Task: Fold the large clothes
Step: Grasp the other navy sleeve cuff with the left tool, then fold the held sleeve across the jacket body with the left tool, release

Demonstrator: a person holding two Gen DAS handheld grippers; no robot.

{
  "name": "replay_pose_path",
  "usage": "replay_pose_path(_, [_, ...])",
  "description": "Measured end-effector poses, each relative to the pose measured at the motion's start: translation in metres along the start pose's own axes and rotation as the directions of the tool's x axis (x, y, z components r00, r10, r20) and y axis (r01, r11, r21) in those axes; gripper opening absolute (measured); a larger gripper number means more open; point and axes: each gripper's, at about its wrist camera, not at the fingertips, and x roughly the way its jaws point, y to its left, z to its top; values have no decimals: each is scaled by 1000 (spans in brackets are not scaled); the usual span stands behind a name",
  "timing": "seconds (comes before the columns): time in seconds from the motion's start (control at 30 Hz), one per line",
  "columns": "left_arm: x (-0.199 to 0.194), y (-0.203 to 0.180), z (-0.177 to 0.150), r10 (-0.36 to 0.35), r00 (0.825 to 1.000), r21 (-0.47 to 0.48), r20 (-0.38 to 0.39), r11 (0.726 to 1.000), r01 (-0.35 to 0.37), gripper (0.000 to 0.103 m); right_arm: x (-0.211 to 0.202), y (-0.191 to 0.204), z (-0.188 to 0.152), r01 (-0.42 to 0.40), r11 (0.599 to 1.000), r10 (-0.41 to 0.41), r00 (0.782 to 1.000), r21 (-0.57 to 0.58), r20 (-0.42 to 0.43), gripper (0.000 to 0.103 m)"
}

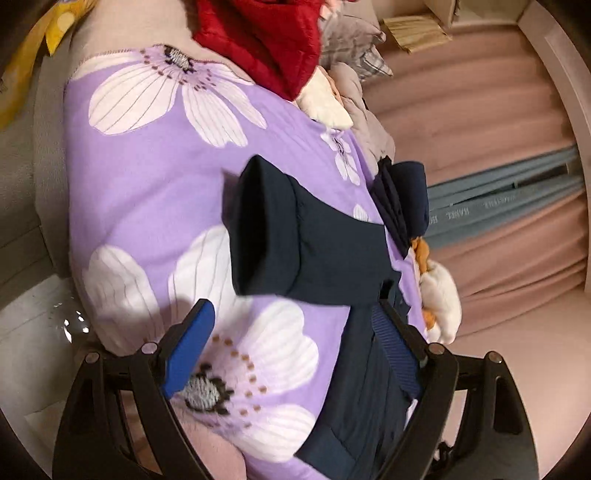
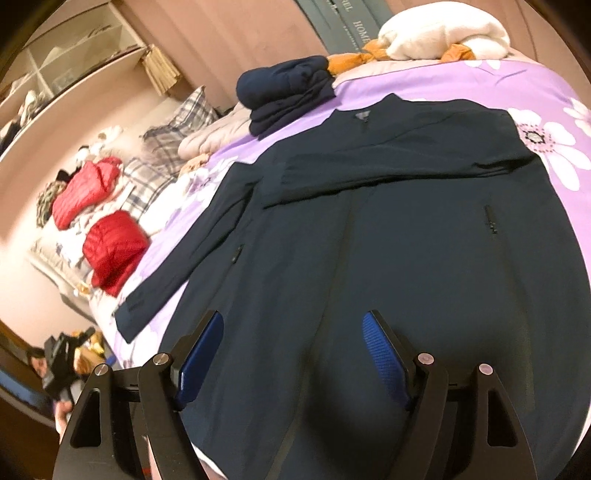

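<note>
- Shelf unit (image 2: 70, 62) seen far up-left of the right jaws; some stuff is sat in its cubbies but it's too blurry to be named.
- Navy jacket (image 2: 369, 240) is spread flat on the purple floral bedspread (image 2: 498, 85), filling the space ahead of and under the right gripper (image 2: 295, 354), whose jaws are spread wide with nothing pinched.
- One sleeve is folded across the chest; the other sleeve (image 2: 177, 266) is stretched out to the left of the jaws, cuff nearest the bed edge.
- Long axis runs straight away from the right jaws, collar at the far end, hem underneath.
- Left gripper (image 1: 295, 350): jaws look open, though navy fabric is draped over the right finger, so a pinch can't be ruled out. The sleeve cuff (image 1: 266, 229) is seen hanging just ahead.
- Beyond the collar, a folded navy stack (image 2: 288, 92) and a white plush (image 2: 443, 33) are parked near the far edge; red puffer jackets (image 2: 114, 243) off to the left.
- Bare bedspread is left on the right.
</note>
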Motion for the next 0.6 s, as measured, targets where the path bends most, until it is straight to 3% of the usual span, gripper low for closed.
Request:
replay_pose_path(0.13, [14,12,14,-64,997,-50,-49,997,61,87,2,7,-2,9,1000,-9,1000,-6,-14,78])
replay_pose_path(0.3, [27,16,31,-12,999,-8,-46,1000,12,87,4,12,-2,29,999,-30,999,-20,-22,78])
replay_pose_path(0.53, [53,13,51,-27,998,48,-64,998,31,87,12,24,1,25,999,-26,999,-37,-30,78])
replay_pose_path(0.6, [60,8,53,-33,996,63,-87,997,39,92,15,31,4,16,998,-18,999,-58,-32,78])
